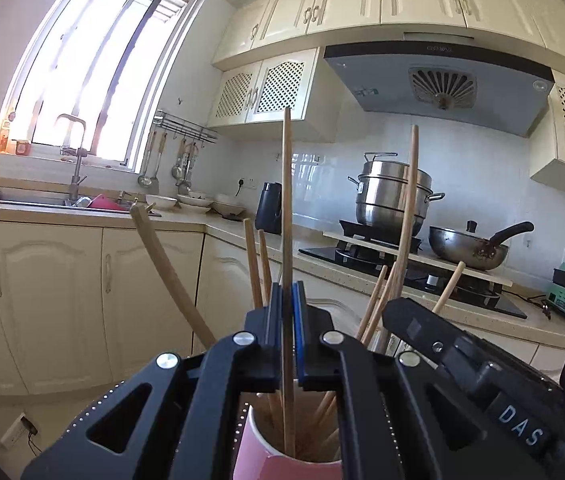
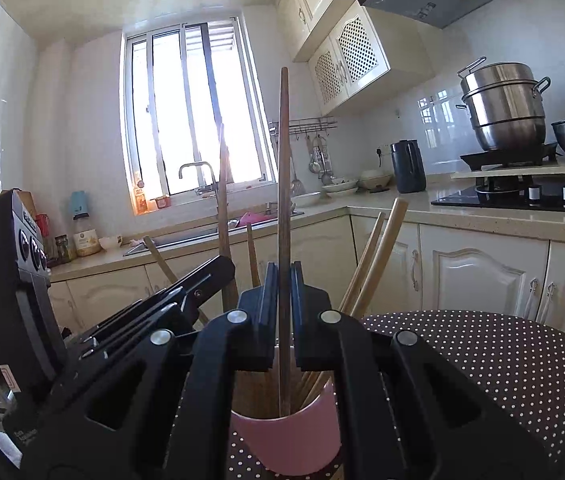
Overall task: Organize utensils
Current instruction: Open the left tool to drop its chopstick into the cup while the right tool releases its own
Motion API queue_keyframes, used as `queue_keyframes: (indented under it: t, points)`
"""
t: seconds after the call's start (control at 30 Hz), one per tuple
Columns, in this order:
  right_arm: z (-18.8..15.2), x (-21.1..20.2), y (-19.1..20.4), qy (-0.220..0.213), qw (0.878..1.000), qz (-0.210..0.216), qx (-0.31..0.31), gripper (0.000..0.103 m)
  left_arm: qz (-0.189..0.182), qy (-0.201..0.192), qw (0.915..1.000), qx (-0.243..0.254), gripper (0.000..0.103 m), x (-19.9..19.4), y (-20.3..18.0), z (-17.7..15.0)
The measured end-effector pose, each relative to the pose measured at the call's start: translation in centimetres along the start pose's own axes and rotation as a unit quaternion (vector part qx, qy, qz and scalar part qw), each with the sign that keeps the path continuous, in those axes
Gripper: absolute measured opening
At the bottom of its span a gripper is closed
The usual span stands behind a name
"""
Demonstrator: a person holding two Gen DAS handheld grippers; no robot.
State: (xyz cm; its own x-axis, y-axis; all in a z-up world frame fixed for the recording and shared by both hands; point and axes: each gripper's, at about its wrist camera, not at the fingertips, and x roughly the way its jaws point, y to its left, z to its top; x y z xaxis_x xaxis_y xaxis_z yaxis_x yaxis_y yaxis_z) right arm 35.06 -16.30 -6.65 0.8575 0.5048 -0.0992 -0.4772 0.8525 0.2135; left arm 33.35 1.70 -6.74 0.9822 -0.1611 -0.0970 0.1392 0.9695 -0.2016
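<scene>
A pink cup (image 1: pixel 260 448) stands below both grippers and holds several wooden chopsticks and a curved wooden handle (image 1: pixel 166 264). My left gripper (image 1: pixel 287 292) is shut on a pale wooden chopstick (image 1: pixel 287 200). That chopstick stands upright with its lower end inside the cup. In the right wrist view, my right gripper (image 2: pixel 283 272) is shut on a dark brown chopstick (image 2: pixel 283 168), also upright, with its tip down in the pink cup (image 2: pixel 286 440). The two grippers sit close side by side over the cup. Each shows at the edge of the other's view.
The cup rests on a brown polka-dot tablecloth (image 2: pixel 482 368). Beyond it run cream cabinets and a counter with a sink (image 1: pixel 42 200), bowls, a dark kettle (image 2: pixel 407 166), a steamer pot (image 1: pixel 392 192) and a wok (image 1: pixel 468 250) on the stove.
</scene>
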Motion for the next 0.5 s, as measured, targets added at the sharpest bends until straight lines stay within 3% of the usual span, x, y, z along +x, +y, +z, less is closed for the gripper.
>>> queue_keyframes:
  t: [0.5]
  points:
    - [-2.5, -1.3, 0.3, 0.038, 0.999, -0.012, -0.002, 0.007, -0.002, 0.048, 0.9986, 0.024, 0.006, -2.6, 0.2, -2.2]
